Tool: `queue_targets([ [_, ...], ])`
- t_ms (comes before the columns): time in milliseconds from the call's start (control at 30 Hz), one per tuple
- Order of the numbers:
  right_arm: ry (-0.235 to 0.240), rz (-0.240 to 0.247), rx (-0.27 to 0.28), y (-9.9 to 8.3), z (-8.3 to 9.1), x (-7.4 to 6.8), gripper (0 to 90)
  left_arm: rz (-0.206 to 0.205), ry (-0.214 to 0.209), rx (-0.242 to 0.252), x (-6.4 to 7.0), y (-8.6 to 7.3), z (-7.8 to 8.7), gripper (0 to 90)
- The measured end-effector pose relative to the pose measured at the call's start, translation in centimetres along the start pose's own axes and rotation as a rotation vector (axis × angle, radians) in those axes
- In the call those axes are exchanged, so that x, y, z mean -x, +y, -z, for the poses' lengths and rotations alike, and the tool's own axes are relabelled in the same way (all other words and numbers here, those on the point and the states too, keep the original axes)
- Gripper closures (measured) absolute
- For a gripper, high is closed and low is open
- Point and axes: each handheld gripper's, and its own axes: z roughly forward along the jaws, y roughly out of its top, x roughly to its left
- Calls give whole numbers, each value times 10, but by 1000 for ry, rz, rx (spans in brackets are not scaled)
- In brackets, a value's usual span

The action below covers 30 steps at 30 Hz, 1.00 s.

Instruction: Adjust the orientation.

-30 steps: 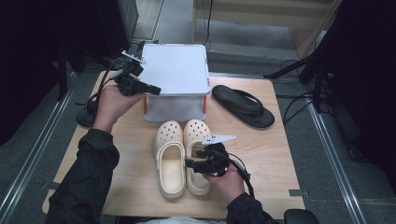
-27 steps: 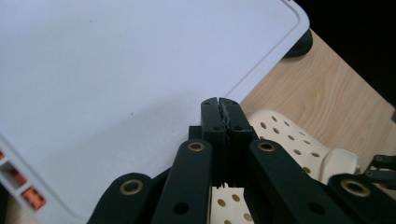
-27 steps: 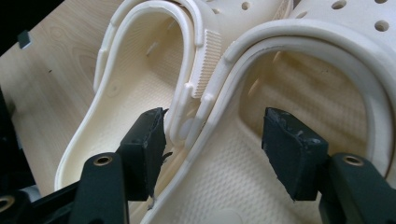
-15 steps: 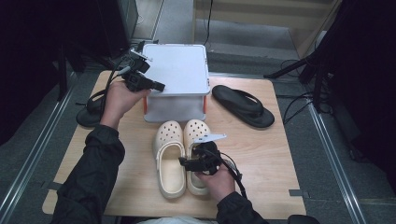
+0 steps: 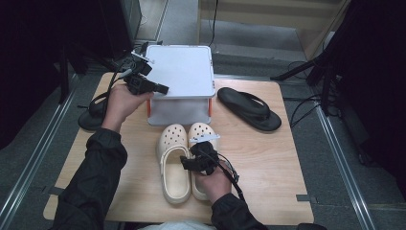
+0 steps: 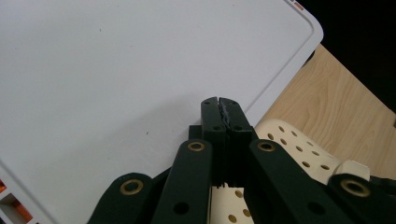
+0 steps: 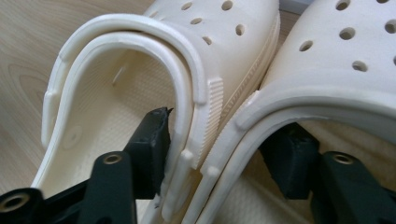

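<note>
Cream clogs [image 5: 184,158] side by side, toes far, heels near, right gripper [image 5: 197,160] clamping their touching inner walls, left gripper [image 5: 160,88] clenched empty over white box lid [image 5: 184,72].

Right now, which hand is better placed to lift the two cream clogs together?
Right. The right tool already straddles the touching inner walls of the cream clogs, one jaw inside each. The left tool is shut, over the white box lid.
</note>
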Motion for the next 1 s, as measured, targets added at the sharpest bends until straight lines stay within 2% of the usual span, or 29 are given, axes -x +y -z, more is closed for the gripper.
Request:
queue_targets([
  [167,19,-29,1,0,1,4,517,0,-1,0,0,0,0,900],
  [400,28,-88,-5,1,4,7,626,0,1,-4,0,1,0,900],
  [500,14,-82,-1,1,5,8,652,1,2,-4,0,1,0,900],
  [733,14,-87,-14,6,8,12,662,5,0,-4,0,1,0,900],
  [1000,31,-78,-2,21,16,14,663,7,-4,-7,-1,0,1,900],
])
